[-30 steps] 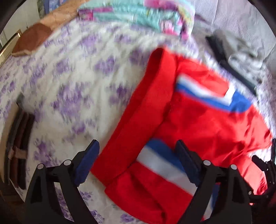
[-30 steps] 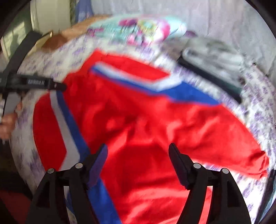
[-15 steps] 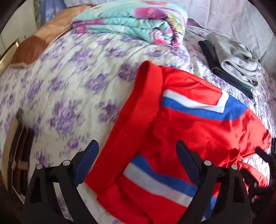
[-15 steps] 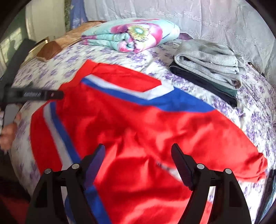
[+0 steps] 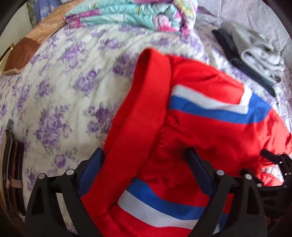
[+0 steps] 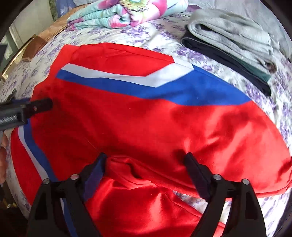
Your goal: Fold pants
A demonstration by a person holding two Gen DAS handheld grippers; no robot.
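Note:
Red pants (image 5: 209,131) with blue and white stripes lie spread on the flowered bedspread; they fill the right wrist view (image 6: 146,124) too. The red waistband (image 5: 142,113) runs up the left side. My left gripper (image 5: 146,158) is open, its jaws straddling the waistband end low over the cloth. My right gripper (image 6: 146,160) is open over the crotch and leg fabric, near a raised fold (image 6: 131,167). The left gripper shows at the left edge of the right wrist view (image 6: 27,109); the right gripper shows at the right edge of the left wrist view (image 5: 277,160).
A folded floral blanket (image 5: 138,12) lies at the head of the bed. A stack of folded grey and dark clothes (image 6: 231,43) sits at the far right. A brown pillow (image 5: 20,54) lies at the far left, and the bed edge (image 5: 12,173) is at the left.
Both grippers have moved forward and down onto the pants. The left one now straddles the waistband; the right one is closer over the leg fabric. Both stayed open.

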